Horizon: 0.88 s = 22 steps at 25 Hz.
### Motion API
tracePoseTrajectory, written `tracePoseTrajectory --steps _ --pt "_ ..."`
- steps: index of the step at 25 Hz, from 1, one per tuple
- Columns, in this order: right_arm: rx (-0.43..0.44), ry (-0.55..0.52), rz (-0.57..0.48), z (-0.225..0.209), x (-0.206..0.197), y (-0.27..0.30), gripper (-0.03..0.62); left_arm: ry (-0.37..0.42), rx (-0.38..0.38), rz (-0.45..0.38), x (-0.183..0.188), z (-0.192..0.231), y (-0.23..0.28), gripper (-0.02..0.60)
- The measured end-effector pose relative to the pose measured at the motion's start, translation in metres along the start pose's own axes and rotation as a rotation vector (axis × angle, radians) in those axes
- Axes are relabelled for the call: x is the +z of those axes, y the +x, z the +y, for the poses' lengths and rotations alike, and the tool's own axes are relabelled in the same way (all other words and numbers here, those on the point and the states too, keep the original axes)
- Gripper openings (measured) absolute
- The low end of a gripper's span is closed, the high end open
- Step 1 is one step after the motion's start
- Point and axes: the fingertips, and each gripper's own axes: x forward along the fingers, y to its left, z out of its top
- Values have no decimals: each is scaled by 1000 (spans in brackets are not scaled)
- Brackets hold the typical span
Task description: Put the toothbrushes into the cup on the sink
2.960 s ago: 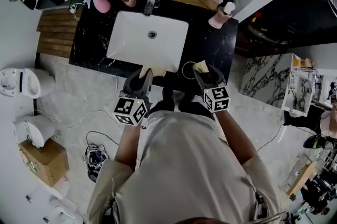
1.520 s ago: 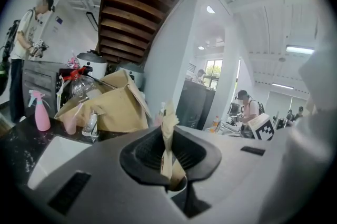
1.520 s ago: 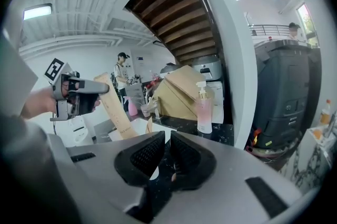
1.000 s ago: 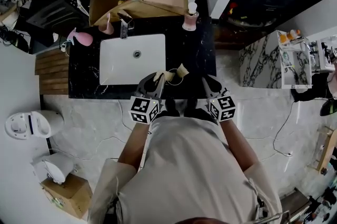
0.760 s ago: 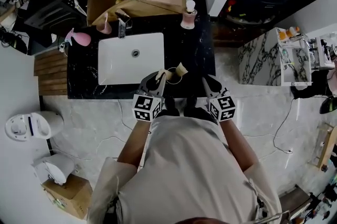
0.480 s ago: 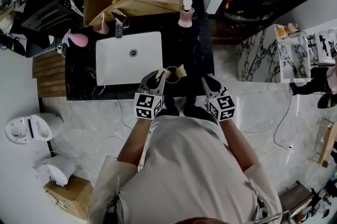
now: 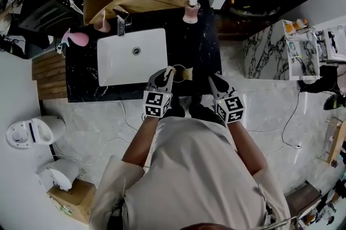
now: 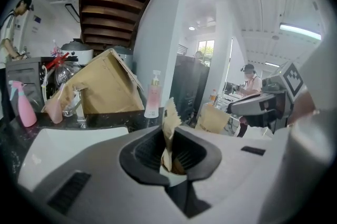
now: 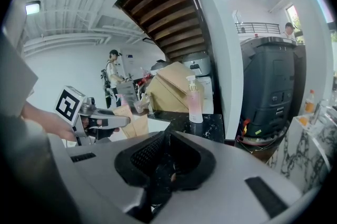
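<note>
Black marble counter [image 7: 203,45] is seen from above, with a white sink [image 7: 132,56] set into it and a person standing at its near edge. The left gripper [image 7: 166,75] is clamped on a paper-wrapped toothbrush [image 8: 169,118], which is pinched near one end and stands up from between the jaws. The right gripper [image 7: 213,80] is held closed over the front of the counter, near the left one, and nothing is seen between its jaws. The cup [image 7: 179,69] (clear, and hard to make out from above) is judged to sit on the counter just right of the sink, between the two grippers' tips. A second toothbrush [image 7: 187,73], also wrapped, appears to be standing in it, though its foot is not shown.

The step in hand is judged to be the placing of the held toothbrush into the cup. It is best done with the free end steered over the rim from above, not from the side, since so light a cup could be tipped by a sideways nudge. The grip should be kept firm until that end is well inside, because thin paper can fold or slip. Only then should the jaws be parted. Care is also needed that the second toothbrush is not levered out.
</note>
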Motion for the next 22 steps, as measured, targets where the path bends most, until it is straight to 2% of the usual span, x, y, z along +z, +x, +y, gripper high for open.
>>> tracePoseTrajectory --steps 5,9,11,22 --pt "-7 -3 10 -1 -2 0 51 -11 3 3 -9 3 4 57" --pt "-10 -5 14 0 -3 0 51 -29 -5 10 -13 4 5 163" --pt "-9 -5 15 1 -4 0 51 -34 -11 12 -15 3 5 184" --pt "4 -18 6 11 1 5 51 -60 -37 1 -13 3 -2 195"
